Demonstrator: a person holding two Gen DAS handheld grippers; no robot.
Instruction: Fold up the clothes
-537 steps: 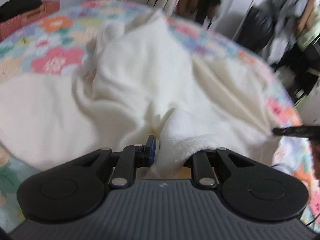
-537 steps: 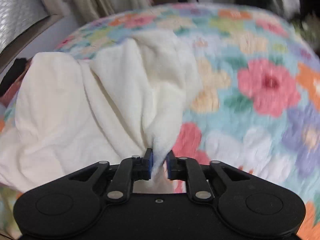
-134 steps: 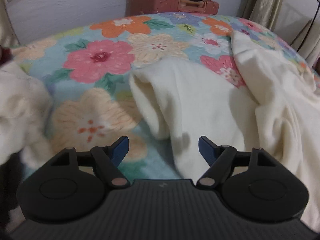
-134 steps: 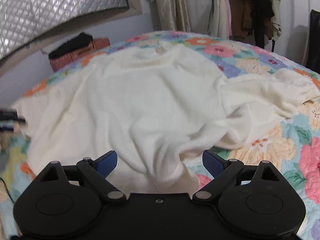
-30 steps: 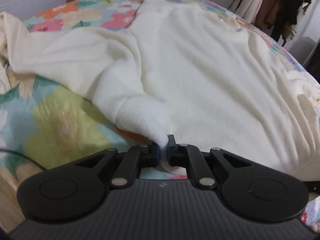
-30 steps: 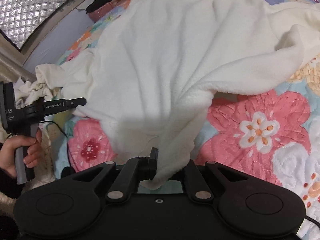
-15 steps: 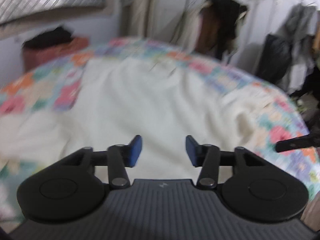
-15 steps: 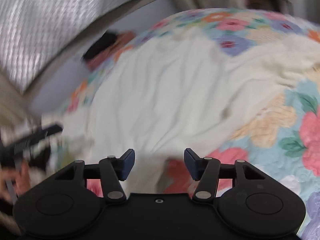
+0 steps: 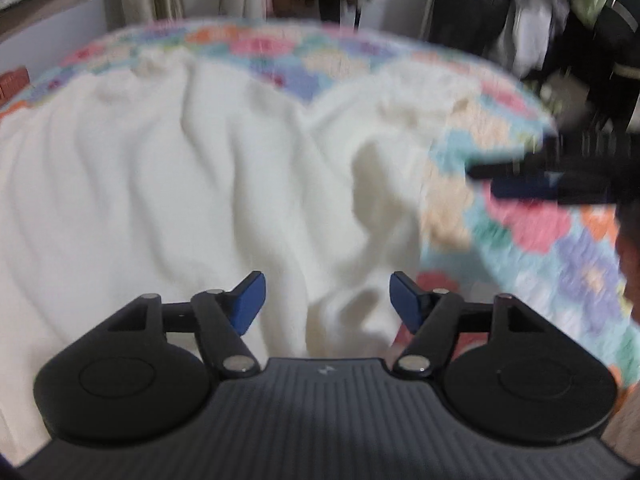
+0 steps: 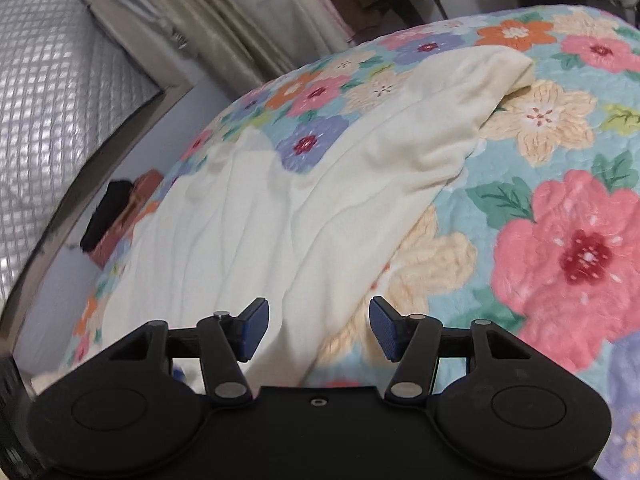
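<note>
Opening, the left gripper (image 9: 324, 300) held nothing; right gripper (image 10: 318, 330) gaped empty; cream garment (image 10: 280, 208) stayed rumpled, risking a crooked fold.

Both wrist views down onto garment (image 9: 200, 184)

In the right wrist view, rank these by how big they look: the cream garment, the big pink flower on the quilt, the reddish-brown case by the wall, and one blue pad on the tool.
1. Cream garment, largest by far.
2. Pink flower.
3 and 4. Reddish-brown case and blue pad look about alike; the pad sits nearest the camera and the case is far off and partly hidden, so no ranking between them.
</note>
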